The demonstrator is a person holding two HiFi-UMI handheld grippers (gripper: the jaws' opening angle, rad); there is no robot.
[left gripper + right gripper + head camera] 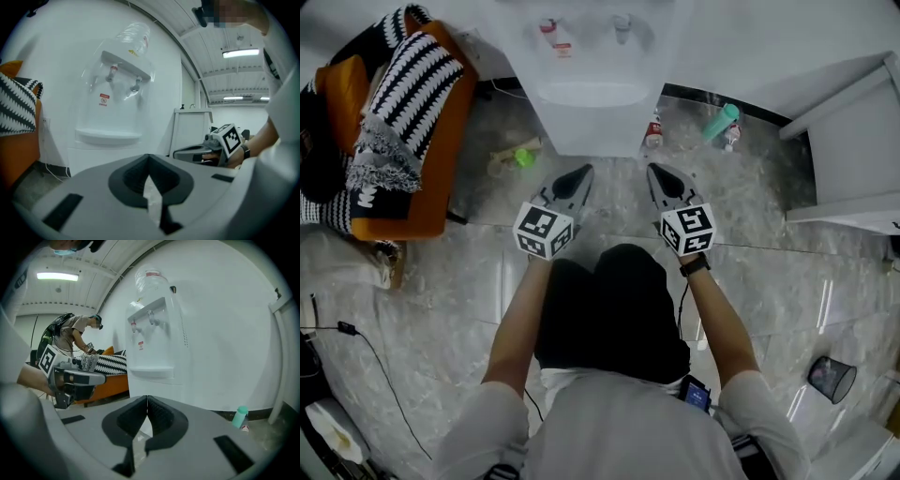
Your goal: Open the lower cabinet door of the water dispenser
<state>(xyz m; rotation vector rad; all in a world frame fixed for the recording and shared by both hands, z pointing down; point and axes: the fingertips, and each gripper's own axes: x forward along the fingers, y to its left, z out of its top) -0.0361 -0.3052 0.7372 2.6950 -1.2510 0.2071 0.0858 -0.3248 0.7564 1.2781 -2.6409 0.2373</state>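
Observation:
The white water dispenser (591, 66) stands against the wall, with two taps and a drip tray; its lower cabinet front (592, 131) faces me. Both grippers hover in front of it, low above the floor. My left gripper (578, 175) points at the cabinet's left part, jaws together and empty. My right gripper (660, 174) points at its right part, also shut on nothing. In the left gripper view the dispenser (117, 117) rises ahead beyond the closed tips (149, 157). The right gripper view shows the dispenser (154, 348) past the closed tips (147, 399).
An orange chair (422, 141) with a striped black-and-white cloth stands left of the dispenser. A teal bottle (721, 121) and a small red-labelled bottle (653, 131) lie on the floor by the wall. A white cabinet (853, 141) is at right, a green object (523, 157) at left.

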